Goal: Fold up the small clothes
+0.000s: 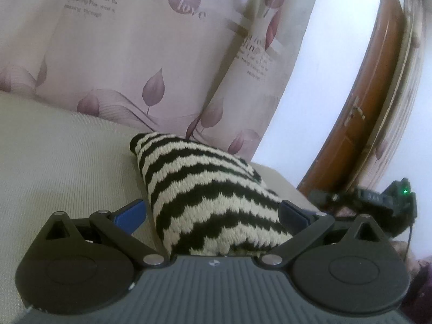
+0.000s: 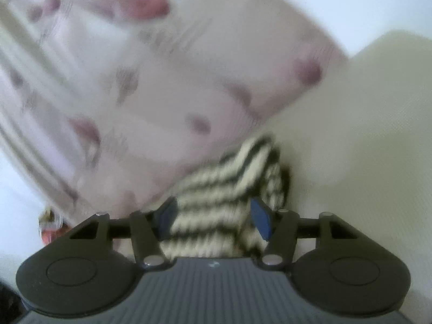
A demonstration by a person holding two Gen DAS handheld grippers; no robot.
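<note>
Two views show me one black-and-cream zigzag-striped knitted garment, and I use it as my landmark.

From the left wrist camera, the garment lies on the pale beige woven surface, bunched into a thick, compact bundle. My left gripper has its jaws spread wide; one blue pad stands just beside the bundle with a gap, while the other pad is near or touching the knit, and I cannot tell which. So nothing is pinched here. Behind the garment hangs a pinkish curtain with purple leaf prints, and further to its right side is a brown wooden door. The other gripper's body, with a green light, is visible low on that side.

From the right wrist camera, the picture is blurred. My right gripper has the garment between its blue pads, the jaws partly closed; I cannot tell if they really squeeze the cloth. The curtain is behind the garment, the beige surface beside it.

I judge that the garment is already folded at least once into a bundle. What is left seems to be the last fold or flattening, then letting go.
</note>
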